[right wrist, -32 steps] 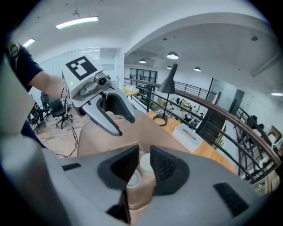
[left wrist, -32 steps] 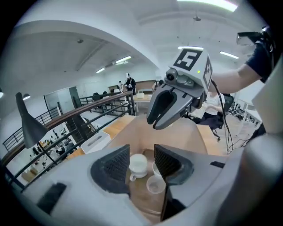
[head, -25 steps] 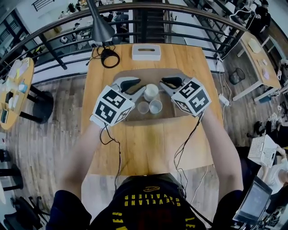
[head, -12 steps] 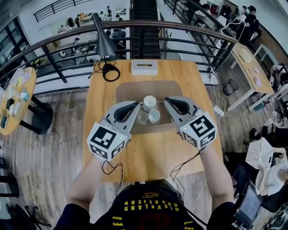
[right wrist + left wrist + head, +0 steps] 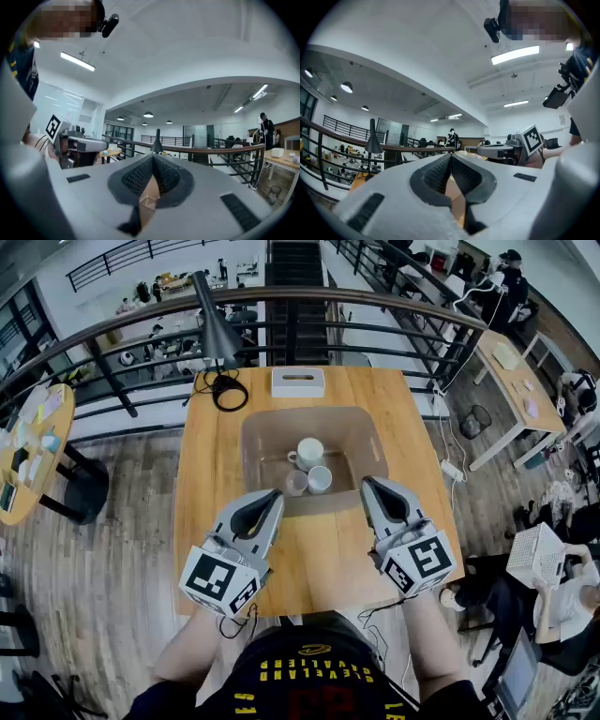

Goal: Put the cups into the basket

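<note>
Three cups (image 5: 319, 479), head view only

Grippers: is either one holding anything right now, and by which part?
Nothing is held. The left gripper and the right gripper are both shut with nothing between their fingers. The three cups sit in the basket, apart from both.

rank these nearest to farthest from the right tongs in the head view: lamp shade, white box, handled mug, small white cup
From the right tongs:
1. small white cup, in the basket, just left of the tips
2. handled mug, deeper in the basket
3. white box, at the table's far edge
4. lamp shade, beyond it, far left
</note>
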Action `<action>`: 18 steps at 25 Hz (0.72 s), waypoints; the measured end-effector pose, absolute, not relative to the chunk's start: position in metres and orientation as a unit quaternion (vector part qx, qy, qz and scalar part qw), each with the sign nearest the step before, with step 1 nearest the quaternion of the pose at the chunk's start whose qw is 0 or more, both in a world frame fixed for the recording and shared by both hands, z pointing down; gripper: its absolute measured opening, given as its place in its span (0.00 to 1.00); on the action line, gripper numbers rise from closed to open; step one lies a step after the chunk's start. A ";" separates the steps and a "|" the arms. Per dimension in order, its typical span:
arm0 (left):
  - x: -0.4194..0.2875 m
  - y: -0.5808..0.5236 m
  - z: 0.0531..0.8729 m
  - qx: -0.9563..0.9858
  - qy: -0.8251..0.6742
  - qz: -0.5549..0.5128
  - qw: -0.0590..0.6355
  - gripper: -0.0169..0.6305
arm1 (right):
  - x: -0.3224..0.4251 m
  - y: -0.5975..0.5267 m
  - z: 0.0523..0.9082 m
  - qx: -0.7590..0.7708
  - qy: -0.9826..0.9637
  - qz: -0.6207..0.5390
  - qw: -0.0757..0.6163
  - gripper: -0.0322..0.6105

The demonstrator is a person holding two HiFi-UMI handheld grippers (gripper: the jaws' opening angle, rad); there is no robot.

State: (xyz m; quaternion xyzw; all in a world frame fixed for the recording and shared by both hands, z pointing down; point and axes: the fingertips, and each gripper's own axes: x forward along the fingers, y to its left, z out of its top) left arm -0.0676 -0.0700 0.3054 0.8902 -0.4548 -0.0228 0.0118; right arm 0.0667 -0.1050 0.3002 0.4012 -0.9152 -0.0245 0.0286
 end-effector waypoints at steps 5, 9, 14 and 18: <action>-0.062 -0.043 0.303 0.884 -0.466 -0.025 -0.015 0.04 | 0.076 -0.077 0.316 0.426 -0.904 -0.011 0.019 0.07; -0.061 -0.029 0.315 0.881 -0.473 -0.013 -0.024 0.04 | 0.083 -0.056 0.329 0.444 -0.896 -0.009 0.018 0.07; -0.061 -0.019 0.339 0.880 -0.475 -0.012 0.013 0.04 | 0.103 -0.044 0.342 0.486 -0.874 0.003 0.010 0.07; -0.063 -0.013 0.349 0.878 -0.478 -0.008 0.023 0.04 | 0.102 -0.039 0.353 0.482 -0.876 0.010 0.021 0.07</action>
